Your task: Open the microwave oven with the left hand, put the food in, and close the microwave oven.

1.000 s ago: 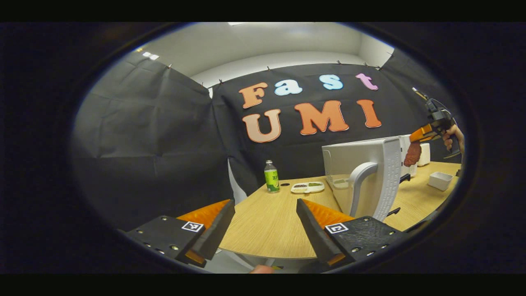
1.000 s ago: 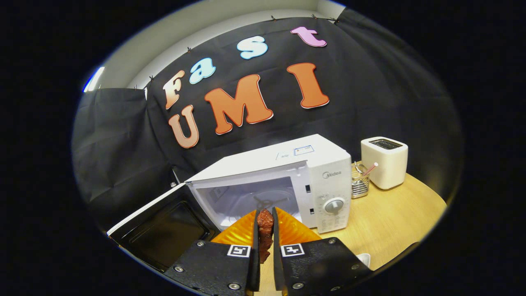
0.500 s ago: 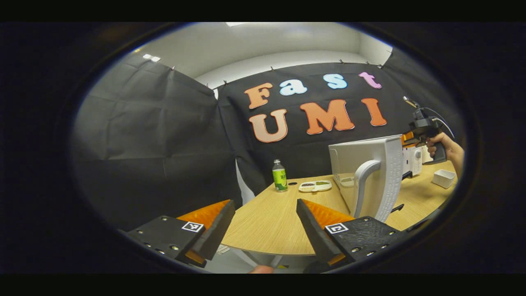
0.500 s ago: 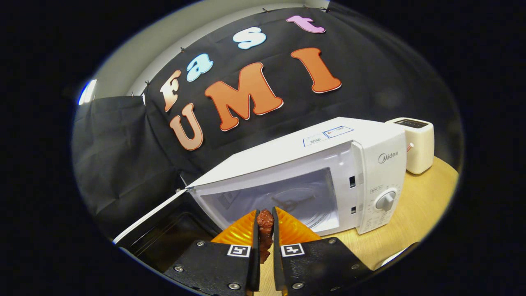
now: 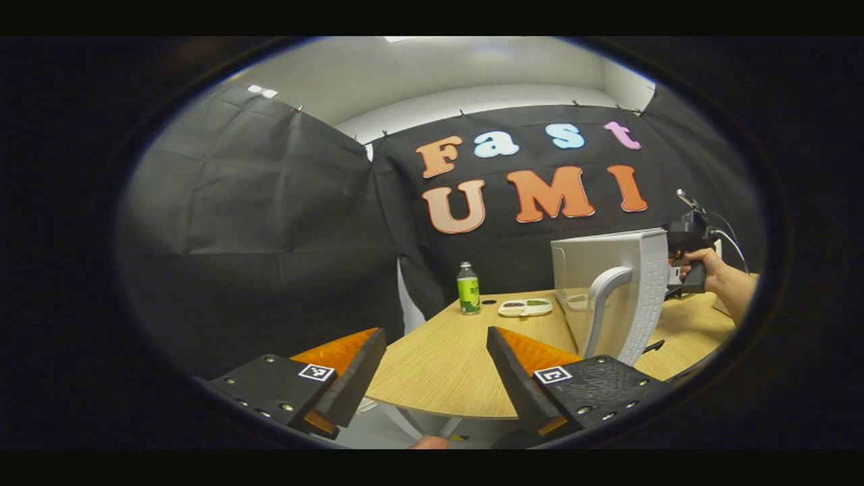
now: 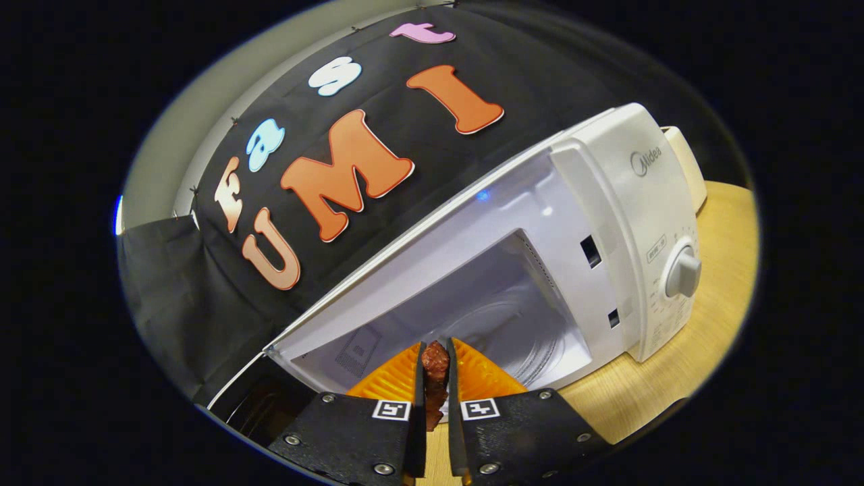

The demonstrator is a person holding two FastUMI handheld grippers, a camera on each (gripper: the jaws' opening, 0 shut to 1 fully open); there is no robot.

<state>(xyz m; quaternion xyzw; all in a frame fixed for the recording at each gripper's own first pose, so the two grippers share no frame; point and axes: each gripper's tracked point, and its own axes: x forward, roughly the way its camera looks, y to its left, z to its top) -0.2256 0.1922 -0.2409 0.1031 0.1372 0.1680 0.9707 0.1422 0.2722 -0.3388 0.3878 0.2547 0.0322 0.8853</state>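
Observation:
The white microwave (image 6: pixel 607 223) stands on the wooden table with its door swung wide; the cavity (image 6: pixel 499 317) with its glass turntable faces me. My right gripper (image 6: pixel 435 354) is shut on a brown piece of food (image 6: pixel 435 368), held just before the cavity's mouth. In the left gripper view the open door (image 5: pixel 631 290) shows edge-on with its curved handle (image 5: pixel 601 297), and behind it a hand holds the right gripper (image 5: pixel 688 253). My left gripper (image 5: pixel 435 344) is open and holds nothing, back from the table's near edge, left of the door.
A green bottle (image 5: pixel 467 289) and a white divided tray (image 5: pixel 525 307) stand at the far side of the table (image 5: pixel 439 364). A white toaster (image 6: pixel 688 169) sits behind the microwave. The door's inner face (image 6: pixel 250 398) lies low at the left.
The right gripper with the food has moved in close to the microwave's cavity and tilted. In the left gripper view the scene has shifted right, and the right gripper has sunk behind the door.

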